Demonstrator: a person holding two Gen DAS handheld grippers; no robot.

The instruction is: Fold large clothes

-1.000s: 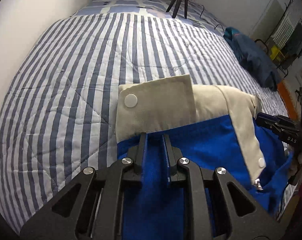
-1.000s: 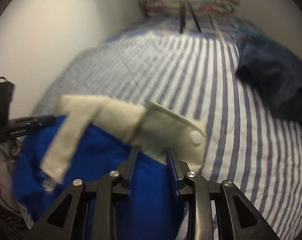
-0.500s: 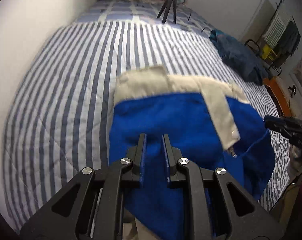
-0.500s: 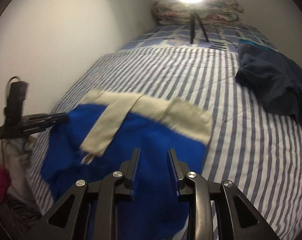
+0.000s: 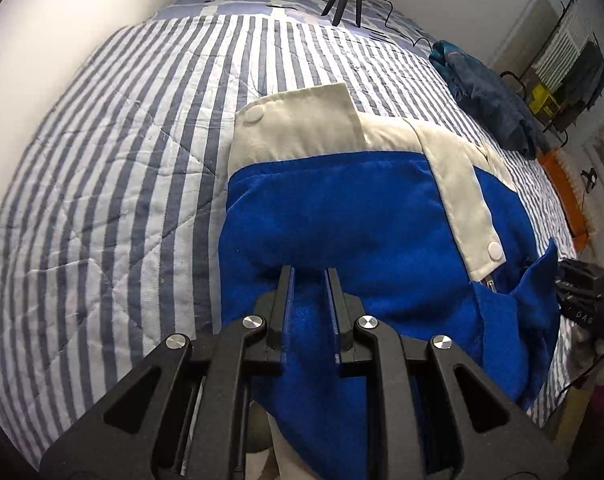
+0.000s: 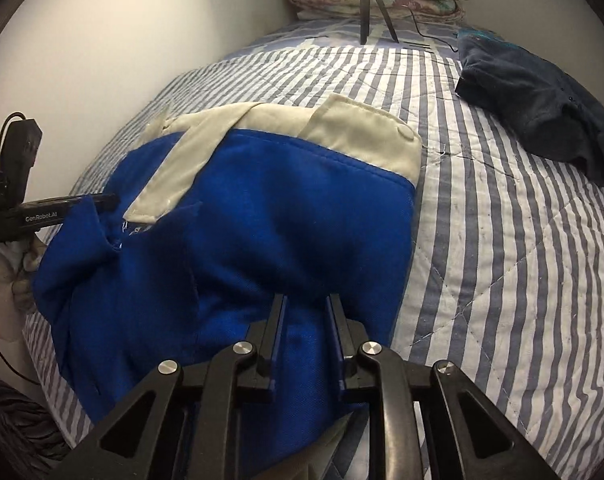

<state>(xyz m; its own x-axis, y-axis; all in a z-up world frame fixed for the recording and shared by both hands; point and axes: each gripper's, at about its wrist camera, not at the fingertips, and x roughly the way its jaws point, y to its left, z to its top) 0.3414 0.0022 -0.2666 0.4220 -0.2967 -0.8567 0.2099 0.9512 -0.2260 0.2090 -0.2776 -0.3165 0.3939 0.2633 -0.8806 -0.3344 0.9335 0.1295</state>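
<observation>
Where legible — "GenRobot.AI" on left claw (image 6: 106,201)

Close wrist views, shared bed (image 5: 114,168)

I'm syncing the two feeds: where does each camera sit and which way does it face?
Left wrist: on the left claw, looking down its fingers at the blue jacket on the striped bed; right claw at far right.
Right wrist: on the right claw, whose jaws are closing, same heading; left claw at left.
Shared: jacket, bed, dark garment, tripod.
</observation>
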